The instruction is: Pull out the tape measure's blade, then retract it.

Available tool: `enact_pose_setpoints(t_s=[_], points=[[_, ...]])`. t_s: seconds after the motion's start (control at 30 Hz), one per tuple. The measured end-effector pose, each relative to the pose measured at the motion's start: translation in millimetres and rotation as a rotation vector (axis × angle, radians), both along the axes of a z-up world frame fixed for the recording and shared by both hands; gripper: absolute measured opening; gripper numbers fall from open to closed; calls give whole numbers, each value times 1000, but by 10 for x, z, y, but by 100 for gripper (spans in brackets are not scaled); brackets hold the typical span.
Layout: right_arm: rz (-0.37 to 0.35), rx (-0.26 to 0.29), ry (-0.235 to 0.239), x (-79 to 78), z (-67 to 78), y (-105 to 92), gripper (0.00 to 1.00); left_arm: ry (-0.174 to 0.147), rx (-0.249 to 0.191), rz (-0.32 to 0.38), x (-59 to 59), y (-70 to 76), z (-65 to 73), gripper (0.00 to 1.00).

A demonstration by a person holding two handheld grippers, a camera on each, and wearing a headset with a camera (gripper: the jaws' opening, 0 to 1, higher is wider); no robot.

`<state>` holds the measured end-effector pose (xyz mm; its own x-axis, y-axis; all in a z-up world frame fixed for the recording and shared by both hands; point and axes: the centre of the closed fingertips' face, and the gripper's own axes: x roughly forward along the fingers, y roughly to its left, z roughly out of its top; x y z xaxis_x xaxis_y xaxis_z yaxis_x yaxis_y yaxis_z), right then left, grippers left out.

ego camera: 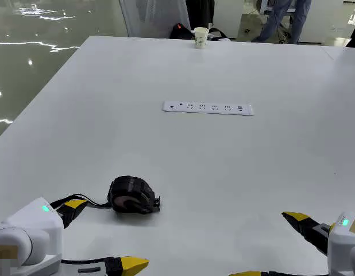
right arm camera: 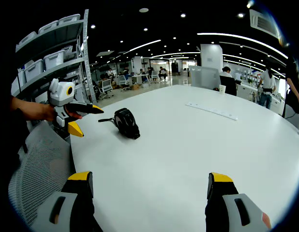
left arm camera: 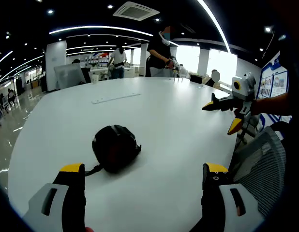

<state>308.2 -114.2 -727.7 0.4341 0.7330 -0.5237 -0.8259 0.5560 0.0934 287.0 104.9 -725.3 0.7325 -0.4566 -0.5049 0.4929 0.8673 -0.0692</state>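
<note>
Nearest: yellow-tipped left gripper (ego camera: 105, 234), jaws spread wide, gripping nothing, just beside the black round-cased tape measure (ego camera: 131, 195). Matching right gripper (right arm camera: 148, 176) equally wide and empty, well apart from the tape measure. Blade apparently fully wound in, though too small to be sure. Pull and retract both yet to do. Beyond the tape measure, a long white power strip (ego camera: 207, 107), then a paper cup (ego camera: 201, 37), all on a broad white table (ego camera: 269, 161). Around that, glossy floor and bright open office.
</note>
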Motion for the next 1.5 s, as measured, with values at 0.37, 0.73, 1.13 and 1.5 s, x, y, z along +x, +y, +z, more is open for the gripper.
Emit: enact_pose_setpoints(t_s=[0.37,0.73,1.13,1.5], points=[[5,-7,3,-8,-7,-1,97,2,3,-4,-7,2,1,99],[3,-7,-3,14,8,-2,99,1,5,-9,8,4,9,99],[13,-14,-4,24,12,7,99,3,13,-22,33,1,21,99],[44,-27,-10,60,5,26,99,4,30,-43,105,11,14,99]])
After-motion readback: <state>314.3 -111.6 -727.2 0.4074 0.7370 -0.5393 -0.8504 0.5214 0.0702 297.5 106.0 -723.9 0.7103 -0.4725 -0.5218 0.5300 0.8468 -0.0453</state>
